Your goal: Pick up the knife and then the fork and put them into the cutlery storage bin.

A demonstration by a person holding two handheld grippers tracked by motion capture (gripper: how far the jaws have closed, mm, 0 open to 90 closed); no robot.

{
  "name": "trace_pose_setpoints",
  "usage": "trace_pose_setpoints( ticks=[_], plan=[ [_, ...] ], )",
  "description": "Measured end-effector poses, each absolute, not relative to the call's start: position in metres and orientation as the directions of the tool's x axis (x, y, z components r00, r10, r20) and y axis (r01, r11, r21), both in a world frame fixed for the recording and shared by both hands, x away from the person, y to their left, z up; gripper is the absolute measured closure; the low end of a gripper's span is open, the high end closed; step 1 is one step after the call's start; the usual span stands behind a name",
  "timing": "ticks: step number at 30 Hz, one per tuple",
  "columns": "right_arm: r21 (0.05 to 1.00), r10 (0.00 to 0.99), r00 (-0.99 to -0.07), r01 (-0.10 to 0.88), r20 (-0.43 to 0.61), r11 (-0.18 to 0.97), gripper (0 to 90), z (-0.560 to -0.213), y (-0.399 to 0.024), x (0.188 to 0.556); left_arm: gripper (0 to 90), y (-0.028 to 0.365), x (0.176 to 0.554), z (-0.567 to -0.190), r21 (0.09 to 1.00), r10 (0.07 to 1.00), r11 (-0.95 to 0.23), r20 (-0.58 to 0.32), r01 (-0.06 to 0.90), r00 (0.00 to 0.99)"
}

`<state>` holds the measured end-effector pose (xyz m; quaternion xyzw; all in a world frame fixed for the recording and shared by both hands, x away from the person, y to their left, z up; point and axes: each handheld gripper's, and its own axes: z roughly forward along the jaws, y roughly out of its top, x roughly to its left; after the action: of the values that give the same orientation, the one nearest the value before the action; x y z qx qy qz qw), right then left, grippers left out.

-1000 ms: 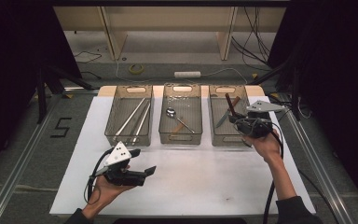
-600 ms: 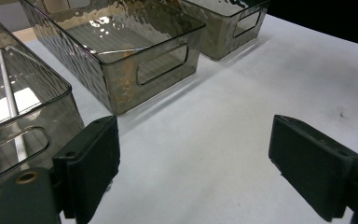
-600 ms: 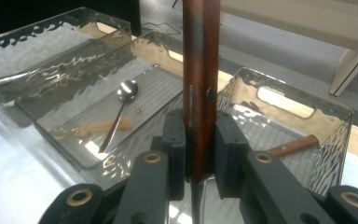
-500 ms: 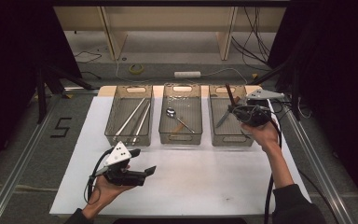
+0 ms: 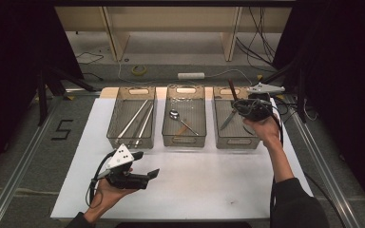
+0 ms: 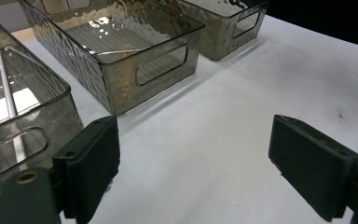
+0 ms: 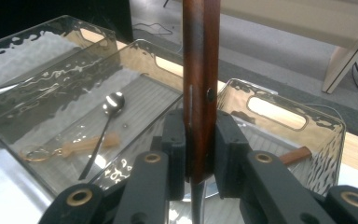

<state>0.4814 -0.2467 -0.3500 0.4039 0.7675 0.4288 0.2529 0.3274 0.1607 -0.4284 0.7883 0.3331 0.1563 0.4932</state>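
The white mat (image 5: 209, 190) lies under both grippers, with three smoky clear bins across its far half. The right gripper (image 5: 245, 108) hangs over the right bin (image 5: 237, 140), its jaws clamped on the wooden handle of a knife (image 7: 200, 70), handle up and blade slanting down into that bin. To its left, the middle bin (image 5: 184, 140) holds a spoon (image 5: 180, 118). The left gripper (image 5: 153, 174) rests near the mat's front, jaws spread wide with nothing between them.

Three bins stand in a row along the counter's (image 5: 195, 190) far edge. The left bin (image 5: 132, 118) holds long rods (image 5: 138, 121), the middle bin (image 5: 185, 116) a spoon (image 5: 180, 120), the right bin (image 5: 235, 126) a knife (image 5: 230, 114), its handle raised over the far wall.
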Motion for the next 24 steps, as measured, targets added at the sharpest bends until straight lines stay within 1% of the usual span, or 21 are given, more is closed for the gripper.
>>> trace_pose_setpoints(
  ticks=[24],
  plan=[
    [0.85,0.873,-0.486,0.44,-0.044,0.288,77.6,-0.36,-0.241,0.511,16.0,0.16,0.327,-0.428,0.882,0.677,-0.292,-0.083,0.371,0.731]
  ],
)
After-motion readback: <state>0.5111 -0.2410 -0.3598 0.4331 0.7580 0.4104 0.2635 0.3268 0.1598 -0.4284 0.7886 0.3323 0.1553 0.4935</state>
